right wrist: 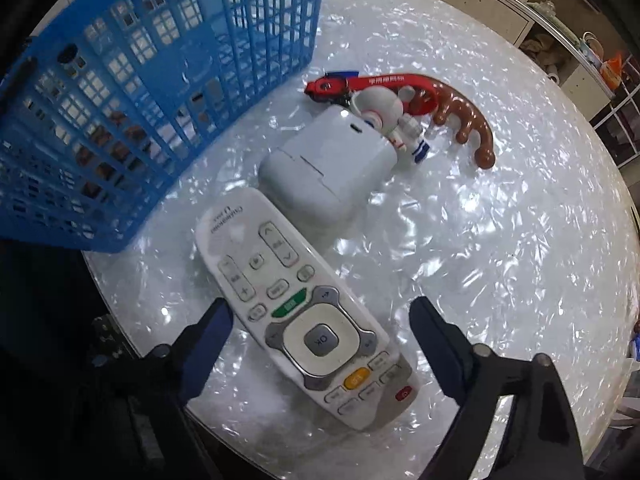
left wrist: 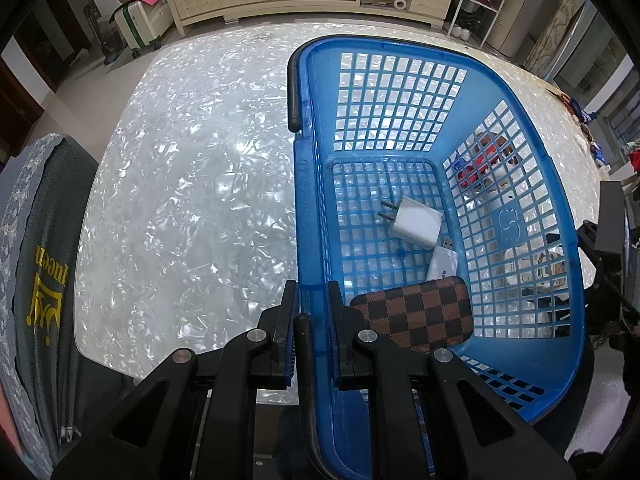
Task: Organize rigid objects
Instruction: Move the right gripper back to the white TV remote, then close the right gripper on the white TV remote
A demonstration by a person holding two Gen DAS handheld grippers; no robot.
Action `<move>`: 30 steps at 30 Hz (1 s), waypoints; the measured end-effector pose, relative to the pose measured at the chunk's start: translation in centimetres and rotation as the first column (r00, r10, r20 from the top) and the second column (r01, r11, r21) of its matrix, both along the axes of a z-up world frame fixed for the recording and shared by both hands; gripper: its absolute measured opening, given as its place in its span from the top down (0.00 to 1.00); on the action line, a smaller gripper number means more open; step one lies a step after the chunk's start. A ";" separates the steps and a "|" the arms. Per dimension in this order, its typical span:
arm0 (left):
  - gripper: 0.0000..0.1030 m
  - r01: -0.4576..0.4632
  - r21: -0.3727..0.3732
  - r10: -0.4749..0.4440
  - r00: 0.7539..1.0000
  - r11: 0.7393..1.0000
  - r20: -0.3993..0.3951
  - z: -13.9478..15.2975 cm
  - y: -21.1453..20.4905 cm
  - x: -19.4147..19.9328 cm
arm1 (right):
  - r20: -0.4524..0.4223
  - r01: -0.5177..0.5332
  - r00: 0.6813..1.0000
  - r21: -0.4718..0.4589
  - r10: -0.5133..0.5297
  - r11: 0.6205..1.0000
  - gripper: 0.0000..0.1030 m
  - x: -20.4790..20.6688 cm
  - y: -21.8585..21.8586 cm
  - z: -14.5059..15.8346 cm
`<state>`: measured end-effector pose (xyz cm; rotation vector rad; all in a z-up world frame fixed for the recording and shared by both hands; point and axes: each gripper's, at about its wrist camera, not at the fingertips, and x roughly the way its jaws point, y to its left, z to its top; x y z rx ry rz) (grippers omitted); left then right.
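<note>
**Basket pinned on the left, remote between the right jaws**

Roughly by size. Table [left wrist: 180,184]: round, pearly white, holds everything. Basket [left wrist: 532,184]: blue plastic lattice, sits on the table toward the near edge; black handle down along its left rim. Left gripper [left wrist: 312,308]: jaws narrow, clamped on the basket's near rim, one finger outside the wall, one inside. Right gripper [right wrist: 320,320]: jaws wide, one finger each side of the remote, pads not touching it. No earlier frame, so no motion noted.

Remote [right wrist: 296,312]: white, buttons up, flat on the table just right of the basket, lying diagonally. White case [right wrist: 328,168]: rounded, touching the remote's far end. Brown massager [right wrist: 460,120]: curved, knobbed, behind the case. Red strap [right wrist: 372,82]: lies at the massager, beside the basket wall. Astronaut toy [right wrist: 384,114]: small, leaning on the case's far corner.

Inside the basket: checkered case [left wrist: 416,316], brown, against the near wall by the left fingers; charger [left wrist: 416,220], white, prongs pointing left, mid-floor; USB stick [left wrist: 440,260], white, between charger and checkered case, touching both or nearly so.
</note>
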<state>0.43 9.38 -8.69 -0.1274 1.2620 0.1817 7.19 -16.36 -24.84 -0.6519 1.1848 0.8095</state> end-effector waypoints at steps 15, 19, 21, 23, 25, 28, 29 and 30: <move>0.86 0.001 0.000 -0.001 1.000 1.000 0.001 0.0 -0.2 0.0 | -0.015 -0.034 0.999 0.040 0.035 0.999 0.38 -1.6 -1.4 -0.1; 0.86 0.001 -0.002 -0.001 1.000 1.000 0.002 0.0 -0.1 0.0 | -0.018 -0.053 0.998 0.052 0.054 0.997 0.43 -2.6 -1.4 0.5; 0.86 0.000 -0.003 0.000 1.000 1.000 0.002 0.0 -0.1 0.0 | -0.023 -0.050 0.998 0.063 0.052 0.997 0.46 -2.7 -1.3 0.5; 0.86 0.001 -0.002 -0.001 1.000 1.000 0.001 -0.1 -0.1 0.0 | -0.025 -0.045 0.999 0.067 0.046 0.997 0.46 -2.8 -1.1 0.5; 0.86 0.001 -0.003 -0.001 1.000 1.000 0.001 -0.1 -0.1 0.0 | -0.024 -0.042 0.999 0.069 0.044 0.997 0.47 -2.8 -1.0 0.4; 0.86 0.001 -0.002 -0.001 1.000 1.000 0.001 -0.1 -0.1 0.0 | -0.028 -0.021 0.999 0.085 0.023 0.996 0.50 -2.6 -1.1 0.4; 0.86 0.002 -0.001 -0.002 1.000 1.000 0.001 -0.1 -0.1 0.0 | -0.035 -0.007 0.999 0.094 0.010 0.996 0.51 -2.5 -1.2 0.5; 0.86 0.003 -0.002 -0.003 1.000 1.000 0.000 -0.1 -0.1 0.0 | -0.043 0.011 0.999 0.099 -0.007 0.995 0.51 -2.3 -1.3 0.5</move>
